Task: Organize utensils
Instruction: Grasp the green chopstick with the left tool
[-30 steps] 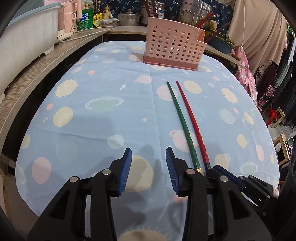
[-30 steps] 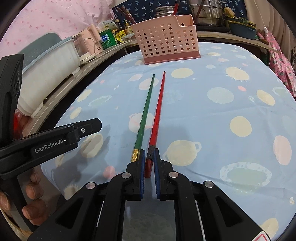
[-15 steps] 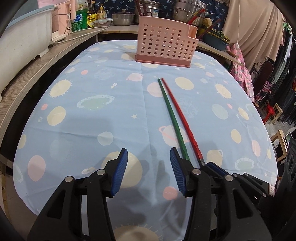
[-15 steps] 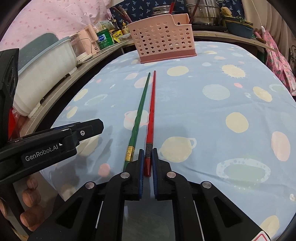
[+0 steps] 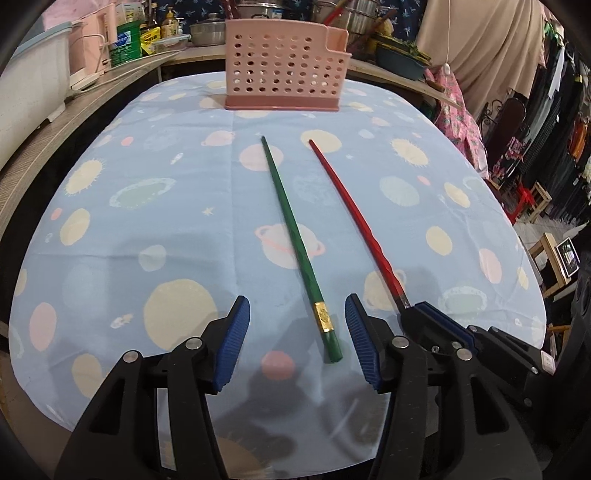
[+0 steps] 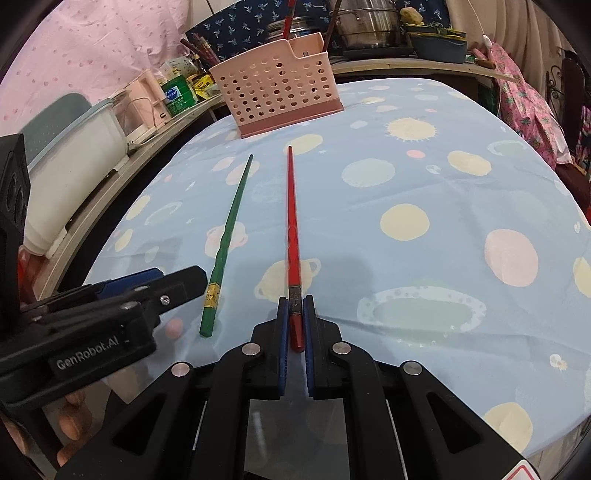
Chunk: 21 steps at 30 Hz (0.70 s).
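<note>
A green chopstick (image 5: 299, 243) lies on the blue patterned tablecloth (image 5: 166, 221), its thick end between the open jaws of my left gripper (image 5: 297, 334). It also shows in the right wrist view (image 6: 225, 243). My right gripper (image 6: 295, 321) is shut on the thick end of a red chopstick (image 6: 293, 225), which points toward the pink perforated utensil basket (image 6: 277, 96). In the left wrist view the red chopstick (image 5: 354, 218) runs to the right gripper (image 5: 424, 314) at lower right. The basket (image 5: 284, 70) stands at the far side of the table.
A wooden counter (image 5: 55, 122) runs along the left with a white tub (image 5: 26, 88) and bottles (image 5: 129, 40). Pots (image 6: 365, 22) and more utensils stand behind the basket. The table's near edge is just under both grippers.
The red chopstick has swung right, away from the green one, held by the right gripper. The left gripper has shifted right so the green chopstick's end lies between its jaws.
</note>
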Motion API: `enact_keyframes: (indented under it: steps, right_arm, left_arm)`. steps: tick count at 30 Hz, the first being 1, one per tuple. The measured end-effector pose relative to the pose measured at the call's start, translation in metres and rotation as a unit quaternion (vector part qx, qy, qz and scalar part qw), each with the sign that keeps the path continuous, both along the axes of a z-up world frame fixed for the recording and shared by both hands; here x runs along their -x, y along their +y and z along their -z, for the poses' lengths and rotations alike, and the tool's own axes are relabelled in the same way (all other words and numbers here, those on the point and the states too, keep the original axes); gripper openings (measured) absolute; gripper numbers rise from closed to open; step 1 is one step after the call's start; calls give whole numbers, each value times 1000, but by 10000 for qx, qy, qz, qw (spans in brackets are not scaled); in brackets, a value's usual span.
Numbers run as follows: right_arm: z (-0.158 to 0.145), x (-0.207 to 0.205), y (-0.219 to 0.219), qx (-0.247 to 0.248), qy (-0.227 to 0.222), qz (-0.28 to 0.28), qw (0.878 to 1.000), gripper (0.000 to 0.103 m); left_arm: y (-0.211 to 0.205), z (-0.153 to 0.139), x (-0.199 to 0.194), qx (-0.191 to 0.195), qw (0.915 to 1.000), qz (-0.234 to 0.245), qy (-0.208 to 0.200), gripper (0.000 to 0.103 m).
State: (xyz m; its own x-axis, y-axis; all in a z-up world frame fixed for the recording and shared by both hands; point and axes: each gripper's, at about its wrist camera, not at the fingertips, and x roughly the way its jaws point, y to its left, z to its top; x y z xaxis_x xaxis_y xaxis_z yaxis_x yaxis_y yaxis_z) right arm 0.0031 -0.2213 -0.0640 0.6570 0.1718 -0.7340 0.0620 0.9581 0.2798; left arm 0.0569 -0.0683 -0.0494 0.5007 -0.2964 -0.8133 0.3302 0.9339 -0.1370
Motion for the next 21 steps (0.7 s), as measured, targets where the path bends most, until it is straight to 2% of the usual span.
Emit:
enact_keyframes:
  steps: [6,11,15,19,21]
  right_arm:
    - [0,0,1,-6,-4,-4,10000,7]
    - [0,0,1,-38,-10,9,10000,7]
    - [1,0,1,-38,-14,8,10000,7]
    - [1,1,1,-36,-14,8,10000,7]
    - [1,1,0,-40,-12,8,10000,7]
  left_arm:
    - [-1,10,-1,-99,9999,-44,97,47]
    - [-4,10,1,-200,9998,-34,-2,43]
    - [-5,11,2,-293,9995,-42,-64,29]
    - [-3,11,0,-230,9997,-27,2,10]
    - [-1,11,-1,-177,9998,-10,49,9]
